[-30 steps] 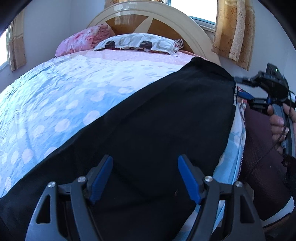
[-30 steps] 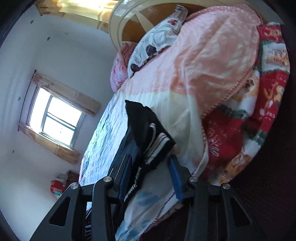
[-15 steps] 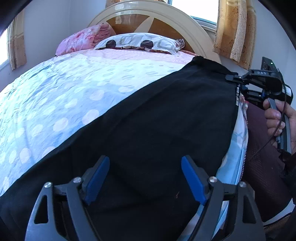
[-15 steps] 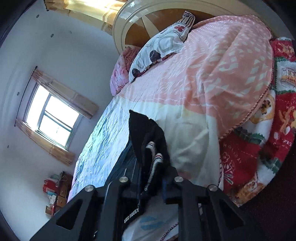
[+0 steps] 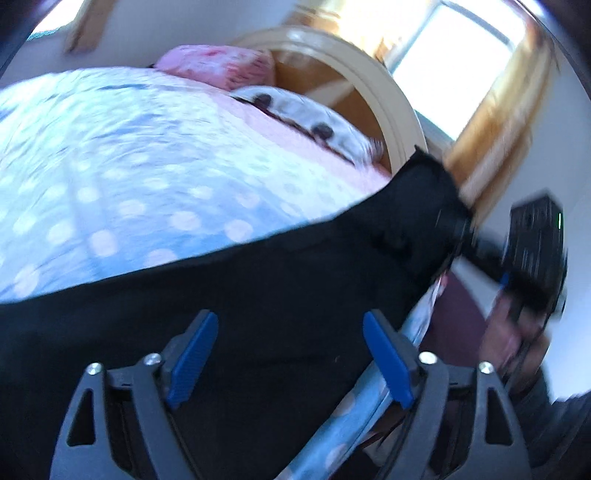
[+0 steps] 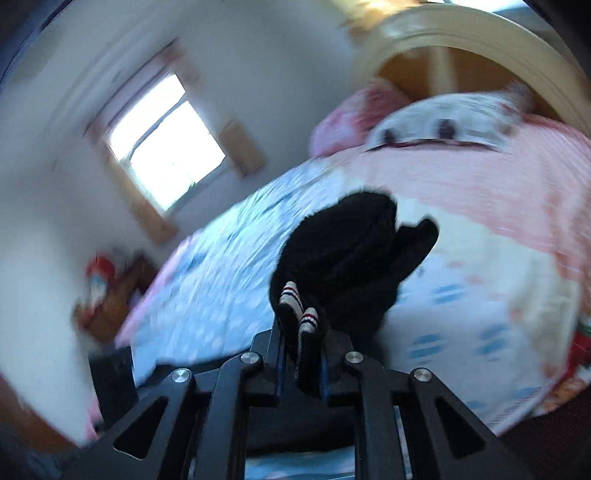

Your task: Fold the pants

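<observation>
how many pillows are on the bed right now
2. A pink pillow lies against the headboard, and a white pillow with dark spots lies beside it, on the side toward the black pants. Blur may hide others.

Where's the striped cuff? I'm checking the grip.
Right wrist view, low centre: the striped cuff sits pinched in the right gripper, above the bed.

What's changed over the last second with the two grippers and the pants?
The right gripper has closed on the striped end of the black pants, which stood between its open fingers a second ago, and lifted it off the bed. Both views have swung and are blurred with motion. The left gripper stays open above the cloth, gripping nothing; most of the pants still lie spread on the bed.
</observation>
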The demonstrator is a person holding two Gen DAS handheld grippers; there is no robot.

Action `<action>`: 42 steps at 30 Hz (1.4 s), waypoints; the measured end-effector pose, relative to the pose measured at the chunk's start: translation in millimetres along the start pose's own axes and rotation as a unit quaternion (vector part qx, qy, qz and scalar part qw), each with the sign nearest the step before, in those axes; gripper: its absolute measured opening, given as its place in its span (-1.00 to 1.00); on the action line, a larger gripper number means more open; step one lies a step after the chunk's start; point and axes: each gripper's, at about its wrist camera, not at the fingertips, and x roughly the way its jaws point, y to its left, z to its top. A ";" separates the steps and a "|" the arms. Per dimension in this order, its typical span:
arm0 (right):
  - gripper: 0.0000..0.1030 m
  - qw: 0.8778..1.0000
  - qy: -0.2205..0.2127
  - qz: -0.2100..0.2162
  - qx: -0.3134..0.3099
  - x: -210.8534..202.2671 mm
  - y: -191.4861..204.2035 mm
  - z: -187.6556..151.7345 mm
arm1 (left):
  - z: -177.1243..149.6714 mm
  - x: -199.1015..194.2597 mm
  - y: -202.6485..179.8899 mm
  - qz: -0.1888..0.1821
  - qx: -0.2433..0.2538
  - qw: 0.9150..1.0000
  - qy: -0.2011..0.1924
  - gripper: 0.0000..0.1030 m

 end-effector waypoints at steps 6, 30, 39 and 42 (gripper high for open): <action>-0.72 0.989 0.114 0.026 -0.086 83.1 63.1 -55.3 | -11.1 4.3 35.0 -0.027 -0.070 0.997 0.008 0.85; -0.72 0.984 0.090 -0.017 -0.151 72.1 71.8 -76.8 | 7.0 60.2 -2.6 -0.122 -0.147 0.979 0.070 0.83; -0.72 0.978 0.094 -0.031 -0.182 76.4 77.9 -82.2 | 9.4 76.9 -1.9 -0.099 -0.151 0.980 0.087 -0.05; -0.72 0.973 0.108 -0.035 -0.199 82.2 81.9 -89.3 | 9.2 77.4 -4.3 -0.087 -0.126 0.985 0.083 -0.71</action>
